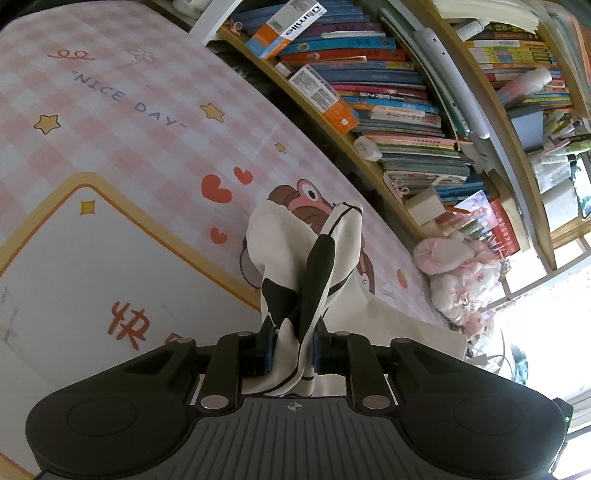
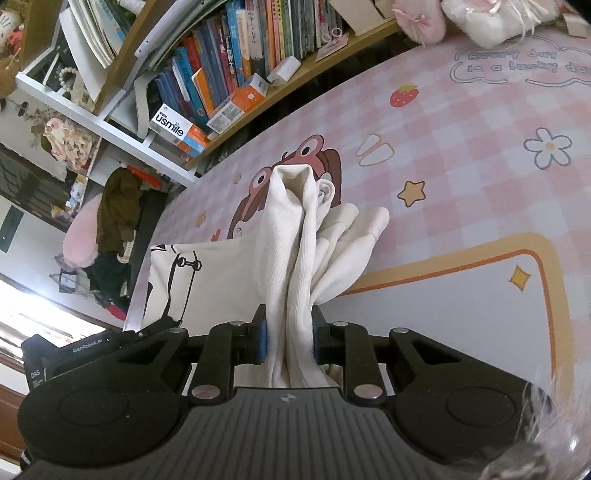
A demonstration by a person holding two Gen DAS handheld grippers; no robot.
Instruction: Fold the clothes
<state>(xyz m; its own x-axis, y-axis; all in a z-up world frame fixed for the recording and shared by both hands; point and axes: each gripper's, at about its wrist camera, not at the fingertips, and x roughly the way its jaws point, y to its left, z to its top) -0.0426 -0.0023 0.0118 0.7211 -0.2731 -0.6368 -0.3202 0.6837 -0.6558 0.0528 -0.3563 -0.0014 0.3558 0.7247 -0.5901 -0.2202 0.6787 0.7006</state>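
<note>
Clamping a bunched fold of the white garment (image 1: 291,280), the left gripper (image 1: 291,354) has its jaws nearly closed, with only the thickness of the cloth between the blue pads; the cloth rises out of the jaws and away from the camera, its long axis running along the fingers; black printed patches and thin black lines mark the fabric; its far end hangs over the pink checked desk mat (image 1: 147,122); a further flat part of the garment lies on the mat to the right of the jaws. Legible writing on the mat reads "NICE DAY"; a white and orange box (image 1: 284,26) on the bookshelf (image 1: 406,110) reads "usmile", seen inverted.

In the right wrist view, the right gripper (image 2: 290,343) is likewise closed on a thick vertical bundle of the same garment (image 2: 295,240); the pleated cloth stands upright between the pads, long axis along the fingers, top end folded over; loose folds fan out to the right and touch the desk mat (image 2: 480,129); a flat panel with a black line drawing spreads to the left. Mat text reads "every day is a lucky", the last word cut off; the box (image 2: 177,125) reads "usmile"; the left gripper's body (image 2: 74,354), at lower left, bears "GenRobot.AI" and "DAS".
</note>
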